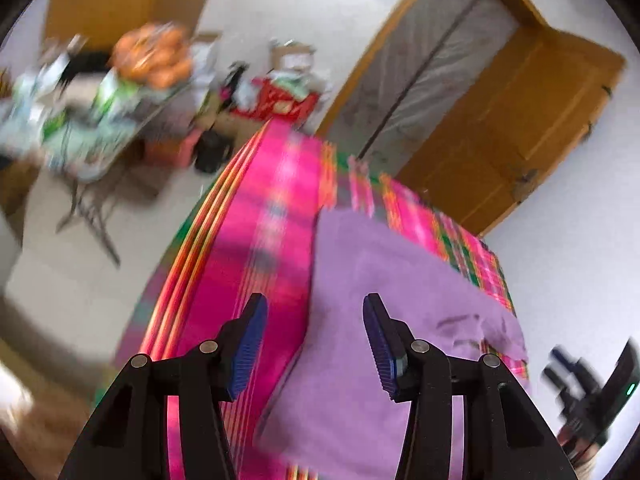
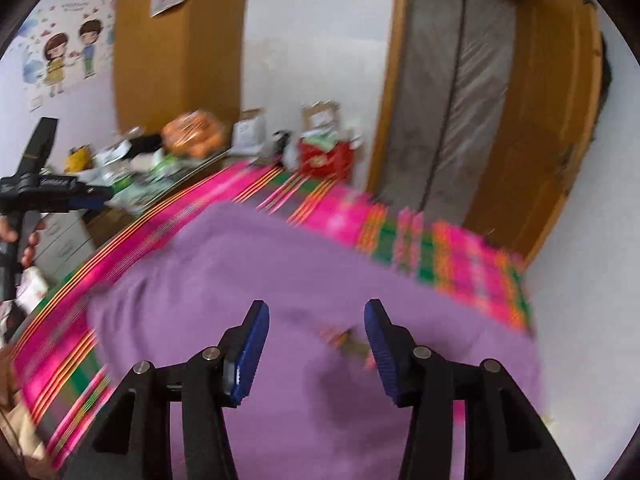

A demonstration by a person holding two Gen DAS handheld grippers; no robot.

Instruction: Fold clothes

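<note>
1. Beneath both pairs of fingers we see the bed cover [image 2: 340,208], a bright pink striped cloth with green and orange bands, spread out ahead of us and running past the fingertips on every side.
2. Across it lies the purple garment [image 2: 280,272], mostly flat; in the right wrist view it fills the space between and beyond the fingers, and in the left wrist view its edge [image 1: 320,280] runs forward from the gap between the fingers.
3. Our left gripper [image 1: 316,340] has its blue-padded fingers spread apart, gripping nothing (the picture is blurred by motion).
4. Our right gripper [image 2: 318,344] also has its fingers parted above the garment, empty between the pads.
5. Far beyond the fingertips stand a wooden door [image 2: 552,120] and a cluttered table [image 2: 160,168].
</note>
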